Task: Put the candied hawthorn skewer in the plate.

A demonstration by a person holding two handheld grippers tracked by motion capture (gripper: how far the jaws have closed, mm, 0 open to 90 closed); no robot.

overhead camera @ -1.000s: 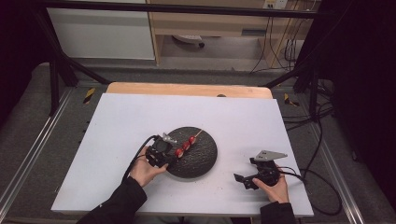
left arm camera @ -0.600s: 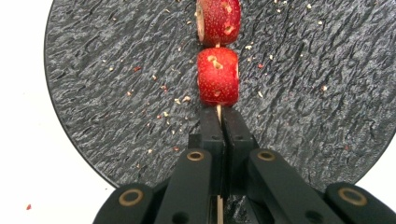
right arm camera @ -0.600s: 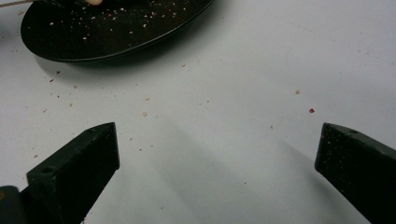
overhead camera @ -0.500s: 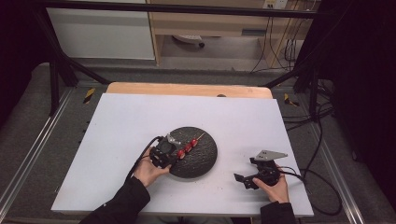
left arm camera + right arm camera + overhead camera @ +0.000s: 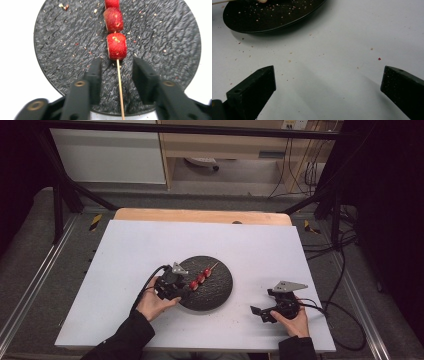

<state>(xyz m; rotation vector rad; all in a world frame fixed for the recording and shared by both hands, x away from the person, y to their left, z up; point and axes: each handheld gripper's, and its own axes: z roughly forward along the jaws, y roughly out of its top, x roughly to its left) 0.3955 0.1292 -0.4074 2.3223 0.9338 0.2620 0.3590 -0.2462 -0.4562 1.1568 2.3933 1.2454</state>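
Note:
A skewer of red fruit pieces (image 5: 201, 278) (image 5: 114, 32) lies across a round black plate (image 5: 217, 290) (image 5: 62, 45) in the middle of the white table. My left gripper (image 5: 181, 290) (image 5: 117, 67) sits at the plate's left rim, and its jaws have just been opening. The thin wooden stick (image 5: 120, 87) runs between the parted jaws, which do not press on it. My right gripper (image 5: 260, 314) (image 5: 328, 80) rests on the table to the right of the plate, open wide with nothing between its jaws.
Small crumbs dot the plate and the table (image 5: 125, 255) around it. A wooden strip (image 5: 200, 215) borders the table's far edge. Cables (image 5: 345, 310) trail off the right side. The black plate's rim (image 5: 274, 25) lies just ahead of the right gripper.
The left gripper's jaws have parted and let go of the skewer stick, which now rests on the plate. The left hand shifted slightly. The right gripper has stayed put.

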